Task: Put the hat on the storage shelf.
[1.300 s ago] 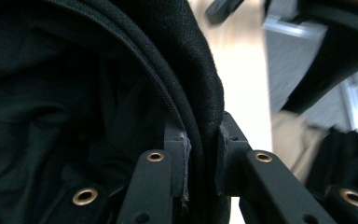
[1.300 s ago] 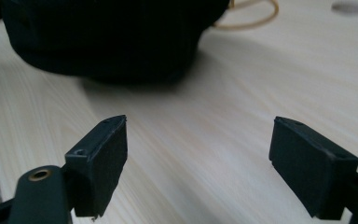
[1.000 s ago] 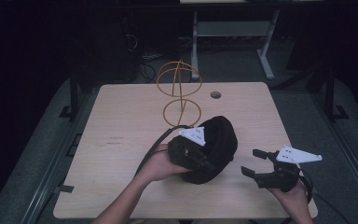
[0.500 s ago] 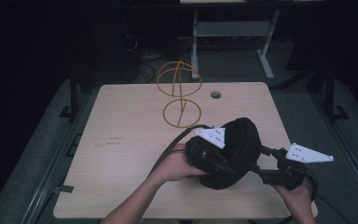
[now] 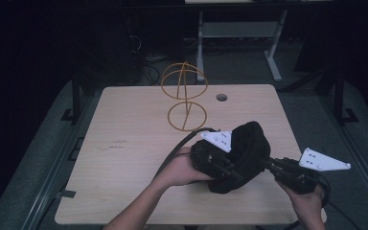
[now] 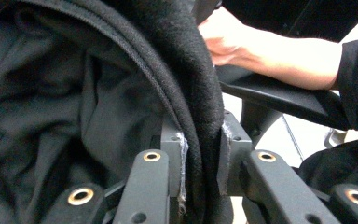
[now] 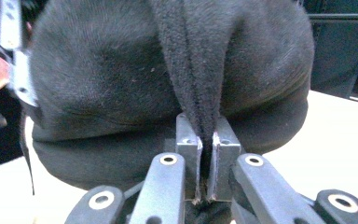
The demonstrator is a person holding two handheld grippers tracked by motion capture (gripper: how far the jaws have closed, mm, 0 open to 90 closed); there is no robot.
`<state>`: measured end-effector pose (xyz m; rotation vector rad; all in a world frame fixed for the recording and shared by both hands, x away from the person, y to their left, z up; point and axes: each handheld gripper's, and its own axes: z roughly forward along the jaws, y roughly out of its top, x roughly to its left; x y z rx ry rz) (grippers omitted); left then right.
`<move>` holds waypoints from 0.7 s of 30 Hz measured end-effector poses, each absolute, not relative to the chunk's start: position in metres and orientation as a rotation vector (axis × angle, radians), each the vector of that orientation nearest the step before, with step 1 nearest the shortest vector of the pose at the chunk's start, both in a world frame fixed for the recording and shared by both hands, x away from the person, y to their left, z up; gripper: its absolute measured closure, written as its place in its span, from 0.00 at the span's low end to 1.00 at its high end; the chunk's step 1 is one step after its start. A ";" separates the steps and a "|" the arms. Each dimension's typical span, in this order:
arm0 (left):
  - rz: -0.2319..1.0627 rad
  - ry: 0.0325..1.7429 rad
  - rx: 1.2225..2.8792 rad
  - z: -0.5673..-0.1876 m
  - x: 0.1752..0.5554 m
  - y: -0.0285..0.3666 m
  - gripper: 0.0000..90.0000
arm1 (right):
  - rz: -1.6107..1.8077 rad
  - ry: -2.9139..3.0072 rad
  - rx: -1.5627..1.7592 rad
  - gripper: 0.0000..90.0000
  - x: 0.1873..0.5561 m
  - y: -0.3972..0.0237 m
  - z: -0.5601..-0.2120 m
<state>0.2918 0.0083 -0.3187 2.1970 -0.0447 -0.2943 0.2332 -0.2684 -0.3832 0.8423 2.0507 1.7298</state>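
Clamping both claws, the left gripper (image 5: 225,165) and the right gripper (image 5: 268,164) just now closing, on opposite folds of the black beanie (image 5: 247,148) above the table (image 5: 124,143) near the wire stand (image 5: 184,96), judging it soft, light, floppy, best pinched at its thick rim.

No readable text, label, brand, number or sign appears anywhere. The faint dark marks on the tabletop (image 5: 120,143), well off to the left gripper's (image 5: 218,165) side, are too small to read.
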 end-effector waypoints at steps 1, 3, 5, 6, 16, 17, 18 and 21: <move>-0.291 -0.022 2.193 -0.320 0.294 0.015 0.83 | 1.739 2.044 0.844 0.94 0.232 -0.269 -0.381; -0.286 -0.010 2.192 -0.320 0.294 0.018 0.81 | 1.747 2.035 0.838 0.95 0.231 -0.269 -0.376; -0.278 0.005 2.182 -0.321 0.295 0.023 0.80 | 1.747 2.034 0.830 0.95 0.230 -0.268 -0.373; -0.272 0.016 2.166 -0.322 0.295 0.027 0.80 | 1.766 2.040 0.820 0.95 0.230 -0.266 -0.366; -0.149 0.075 2.157 -0.313 0.296 0.046 0.72 | 1.757 2.046 0.799 0.95 0.238 -0.253 -0.343; -0.138 0.082 2.159 -0.313 0.296 0.048 0.70 | 1.747 2.053 0.799 0.95 0.240 -0.251 -0.341; -0.122 0.088 2.160 -0.313 0.295 0.050 0.69 | 1.738 2.063 0.800 0.95 0.241 -0.249 -0.340; -0.083 0.097 2.160 -0.312 0.295 0.056 0.64 | 1.711 2.072 0.806 0.95 0.245 -0.246 -0.334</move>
